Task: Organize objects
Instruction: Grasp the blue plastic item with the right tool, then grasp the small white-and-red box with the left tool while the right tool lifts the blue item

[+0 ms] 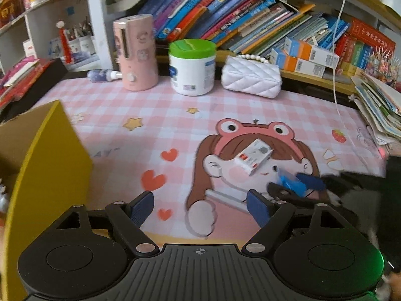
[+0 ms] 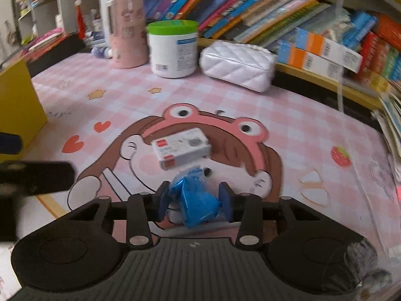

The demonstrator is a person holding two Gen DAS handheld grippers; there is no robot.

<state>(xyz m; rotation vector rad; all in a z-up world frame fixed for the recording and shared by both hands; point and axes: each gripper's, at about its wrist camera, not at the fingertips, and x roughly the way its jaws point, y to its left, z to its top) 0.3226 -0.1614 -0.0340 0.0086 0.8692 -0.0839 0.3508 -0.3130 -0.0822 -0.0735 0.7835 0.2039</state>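
Pick step: right gripper (image 2: 195,199) clamped on blue packet (image 2: 198,200) on the mat (image 2: 250,105), probably crinkly plastic; left gripper (image 1: 200,208) wide open, empty; white box (image 2: 181,149) just beyond; next lift toward yellow bin (image 1: 50,165).

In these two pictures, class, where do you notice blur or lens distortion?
Left wrist view: the row of colourful books bows from fisheye distortion; the right edge smears. Right wrist view: softer throughout, with the quilted white pouch and small white box blurred.
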